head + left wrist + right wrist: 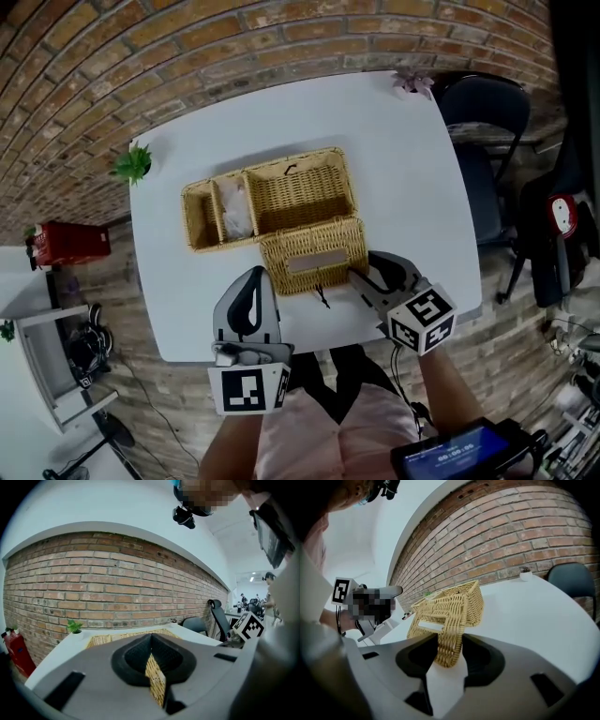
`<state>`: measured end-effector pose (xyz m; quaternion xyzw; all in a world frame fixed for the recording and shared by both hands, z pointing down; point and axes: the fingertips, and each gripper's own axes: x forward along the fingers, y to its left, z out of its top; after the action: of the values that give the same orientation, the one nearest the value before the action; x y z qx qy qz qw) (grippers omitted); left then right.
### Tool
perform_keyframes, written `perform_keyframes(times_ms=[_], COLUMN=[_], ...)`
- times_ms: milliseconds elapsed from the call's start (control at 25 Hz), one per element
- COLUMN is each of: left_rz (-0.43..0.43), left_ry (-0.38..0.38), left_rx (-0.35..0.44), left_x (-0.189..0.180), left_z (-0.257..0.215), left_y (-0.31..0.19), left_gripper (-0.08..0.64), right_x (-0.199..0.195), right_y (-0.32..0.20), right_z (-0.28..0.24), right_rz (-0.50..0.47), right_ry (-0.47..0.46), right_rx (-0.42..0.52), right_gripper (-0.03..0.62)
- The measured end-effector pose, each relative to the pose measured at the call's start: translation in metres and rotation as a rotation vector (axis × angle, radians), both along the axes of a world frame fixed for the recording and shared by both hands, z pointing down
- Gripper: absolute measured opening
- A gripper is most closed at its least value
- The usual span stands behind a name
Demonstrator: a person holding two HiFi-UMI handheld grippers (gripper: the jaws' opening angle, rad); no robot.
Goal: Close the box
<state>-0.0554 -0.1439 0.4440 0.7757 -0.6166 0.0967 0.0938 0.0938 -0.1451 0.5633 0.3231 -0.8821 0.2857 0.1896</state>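
On the white table, in front of a brick wall, a wicker box stands open. Its lid is swung out on the near side, toward the person. At the lid's near left corner sits the left gripper. In the left gripper view its jaws are drawn almost together, with a thin strip of the wicker edge pinched between the fingers. The right gripper meets the lid's right edge. In the right gripper view a corner of the lid stands between its jaws, which are about half apart. The fingers lie close against both sides of the weave, and bare table shows below the corner. A small plant stands at the table's far left corner, and a dark chair is beyond its right side.
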Motion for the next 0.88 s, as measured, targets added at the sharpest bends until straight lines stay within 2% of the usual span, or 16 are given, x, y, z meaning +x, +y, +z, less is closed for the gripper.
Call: perform_keyframes(times_ms=[240,560,880], left_rz=[-0.001,0.005,0.012], left_ry=[-0.006,-0.027,-0.012], left_rx=[0.045,0.114,0.171], left_x=[0.003,0.009,0.019], left_z=[-0.024,-0.058,-0.087], left_y=[0.003,0.003,0.001], left_gripper=[0.011,0.011,0.011], right_x=[0.001,0.002,0.005], right_y=[0.011,0.008,-0.008], right_z=[-0.016,-0.052,-0.077], right_rz=[-0.015,-0.008,0.061], right_ry=[-0.083,-0.278,-0.448], right_rx=[-0.083,-0.237,-0.380], right_gripper=[0.165,0.177,0.201])
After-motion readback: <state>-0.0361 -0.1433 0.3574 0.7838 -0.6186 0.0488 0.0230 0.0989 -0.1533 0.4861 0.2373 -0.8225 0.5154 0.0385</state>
